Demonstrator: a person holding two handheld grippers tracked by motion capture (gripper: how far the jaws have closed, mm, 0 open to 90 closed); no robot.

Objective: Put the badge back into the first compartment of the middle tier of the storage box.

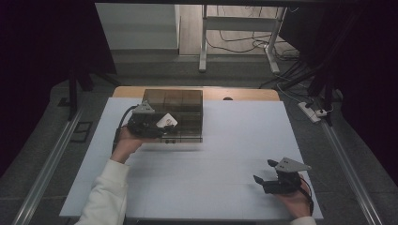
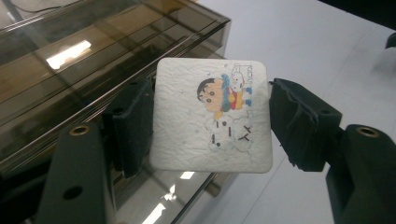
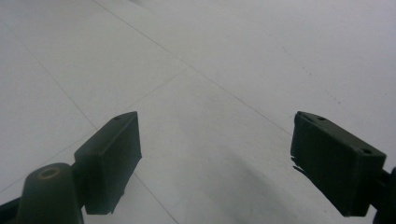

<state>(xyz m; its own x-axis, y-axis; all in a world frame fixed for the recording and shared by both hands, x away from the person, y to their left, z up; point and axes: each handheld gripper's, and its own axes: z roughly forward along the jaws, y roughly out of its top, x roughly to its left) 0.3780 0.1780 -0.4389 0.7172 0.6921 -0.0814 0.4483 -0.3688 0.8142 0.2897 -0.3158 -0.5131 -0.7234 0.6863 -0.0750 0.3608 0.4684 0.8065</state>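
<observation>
Left gripper view is showing the left tool [image 2: 212, 123] clenching a white square coaster [image 2: 212, 119] by its two side edges, the jaws narrowed onto it and the pads pressing against it from either side. The coaster is facing the camera, carrying a colourful cartoon of a dark-haired child with a small white dog; some small printed characters are sitting beside and below the drawing, too small and faint for reading. Behind the coaster, a smoky transparent box [image 2: 93, 60] with compartments is standing on the white surface [image 2: 327, 56].

High view is showing the same left tool [image 1: 152, 123] holding the coaster [image 1: 166, 121] over the near left part of the box [image 1: 180, 101], at the far left of the surface [image 1: 225, 154].

Right tool [image 1: 265, 176] is resting near the front right corner of the surface, jaws spread wide and grasping nothing; in the right gripper view its pads [image 3: 109, 158] are standing well apart over bare white surface [image 3: 210, 70].
</observation>
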